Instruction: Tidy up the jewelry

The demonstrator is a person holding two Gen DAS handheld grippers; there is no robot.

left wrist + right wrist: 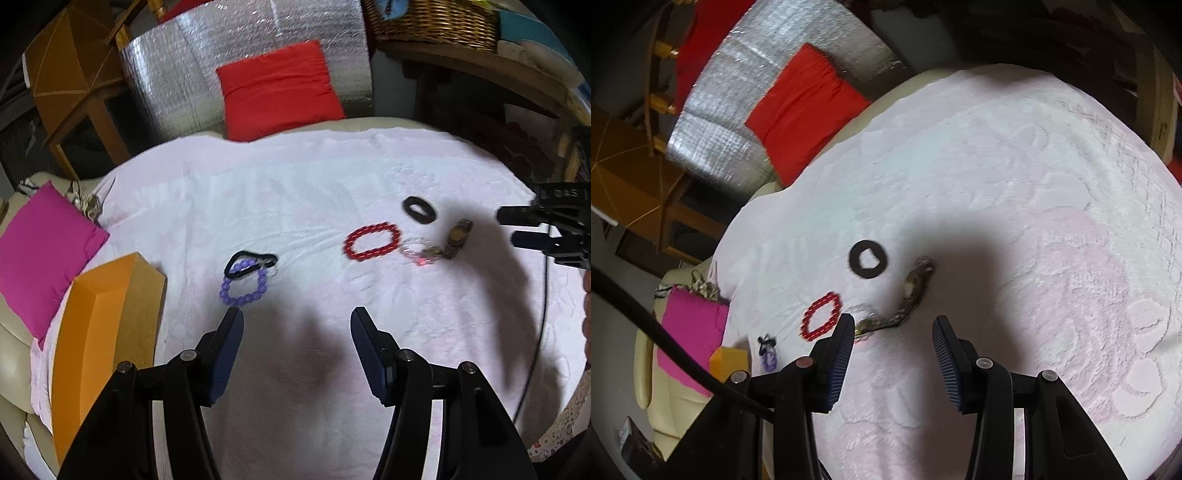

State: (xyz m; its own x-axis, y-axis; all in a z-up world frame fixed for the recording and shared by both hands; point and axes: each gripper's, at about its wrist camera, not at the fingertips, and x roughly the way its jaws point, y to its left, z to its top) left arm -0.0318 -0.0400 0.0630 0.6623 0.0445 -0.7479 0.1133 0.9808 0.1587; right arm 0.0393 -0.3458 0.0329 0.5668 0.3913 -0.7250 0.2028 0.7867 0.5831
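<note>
On your far left an orange box [107,332] sits at the edge of the white cloth [295,177], maybe the home for the jewelry, but you cannot see inside it. Next comes the purple bead bracelet [243,286] with a black hair tie [249,263] lying on top of it, so those two may lift together. Your left tongs [295,323] hang just behind them, wide apart and holding nothing. Further right lie the red bead bracelet [373,242], a clear bead bracelet [417,249], the black ring [420,209] and a gold watch [458,238], close in one bunch. Your right tongs [894,326] are spread too and empty, with the watch strap just ahead of the left finger. Only the right view shows the watch [914,286] as one long curved band; the left view shows the box clearly.
</note>
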